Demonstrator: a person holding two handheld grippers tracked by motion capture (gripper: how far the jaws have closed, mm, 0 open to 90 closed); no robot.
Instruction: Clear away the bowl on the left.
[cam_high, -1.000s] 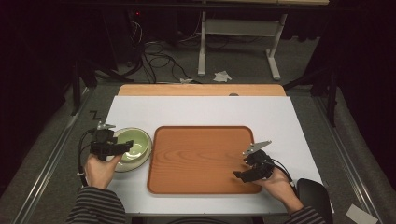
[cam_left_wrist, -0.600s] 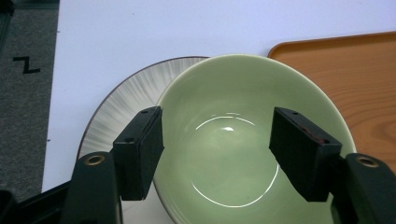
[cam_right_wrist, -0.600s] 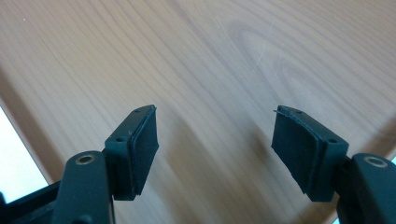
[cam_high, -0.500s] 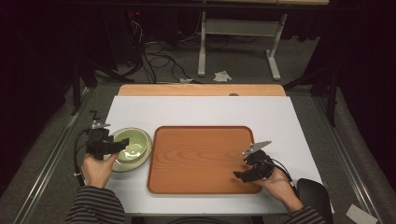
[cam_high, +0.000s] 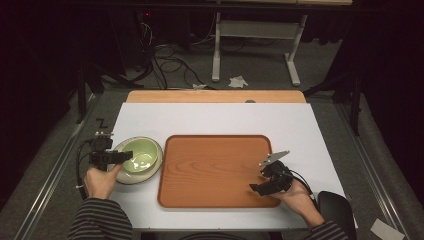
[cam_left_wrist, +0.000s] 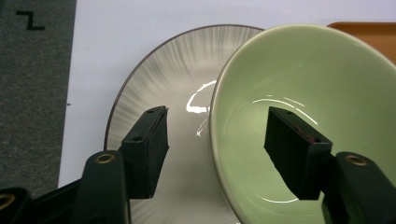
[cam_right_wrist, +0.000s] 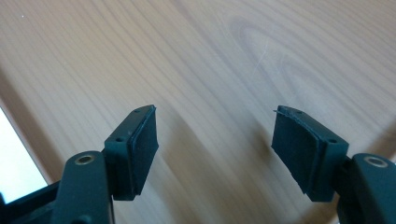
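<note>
Left hand-held gripper (cam_left_wrist: 212, 140) view: jaws closing astride green bowl (cam_left_wrist: 303, 121) rim, pads not yet touching, bowl on plate (cam_left_wrist: 159, 79). High view: right hand-held gripper (cam_high: 270, 181) open, empty, over tray (cam_high: 215, 170) on worktop (cam_high: 210, 117).

A white worktop (cam_high: 215, 117) carries a wooden tray (cam_high: 215, 170) at its middle, bare of load. A pale wood strip (cam_high: 215, 96) edges the worktop's far side. Beyond it, on the grey floor, lie tangled black cables (cam_high: 172, 55), a crumpled white scrap (cam_high: 238, 81) and the white legs of a stand (cam_high: 255, 45).
</note>
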